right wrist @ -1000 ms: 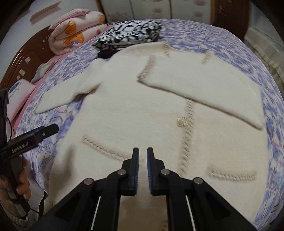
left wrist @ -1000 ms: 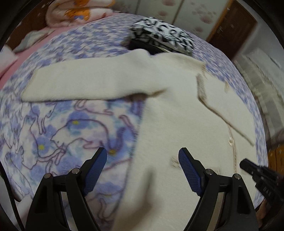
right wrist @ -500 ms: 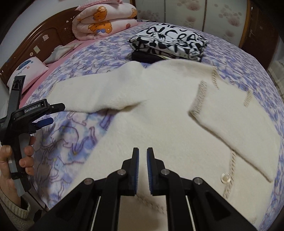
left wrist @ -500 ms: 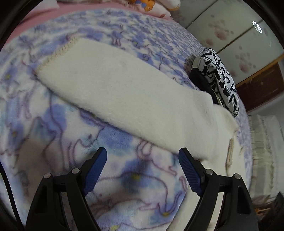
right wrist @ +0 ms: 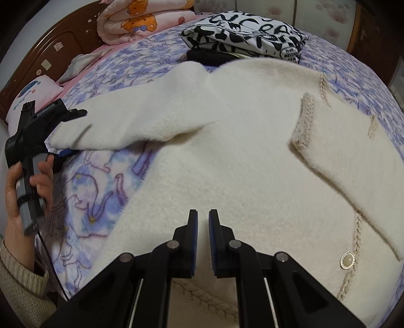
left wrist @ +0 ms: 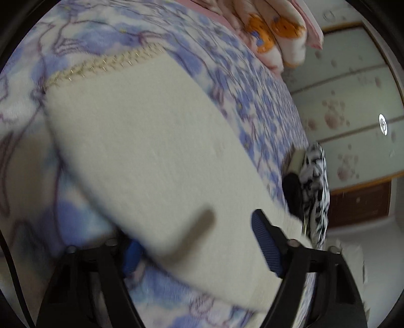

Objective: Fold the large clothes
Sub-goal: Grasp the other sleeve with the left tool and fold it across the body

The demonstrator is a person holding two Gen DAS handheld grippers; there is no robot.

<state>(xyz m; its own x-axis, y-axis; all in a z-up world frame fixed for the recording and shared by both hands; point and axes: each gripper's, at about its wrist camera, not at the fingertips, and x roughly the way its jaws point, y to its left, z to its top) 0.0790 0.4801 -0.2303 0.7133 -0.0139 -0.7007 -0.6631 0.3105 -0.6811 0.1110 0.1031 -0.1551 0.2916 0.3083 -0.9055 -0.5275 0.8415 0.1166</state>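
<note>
2 folded garments (right wrist: 245,32) beside cardigan (right wrist: 227,151).

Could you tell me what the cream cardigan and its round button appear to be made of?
The cream cardigan looks like a fuzzy, plush knit: matte, with a soft raised nap and braided trim. Its round button seems a glossy pearl-like dome in a shiny beaded metal-look rim; plastic or metal, I cannot tell.

A bed with a purple floral blanket (right wrist: 106,191) is carrying a cream cardigan (right wrist: 227,161) at centre, black-and-white folded clothes (right wrist: 247,32) at twelve o'clock, and a rolled pink quilt (right wrist: 141,20) at eleven o'clock.
</note>
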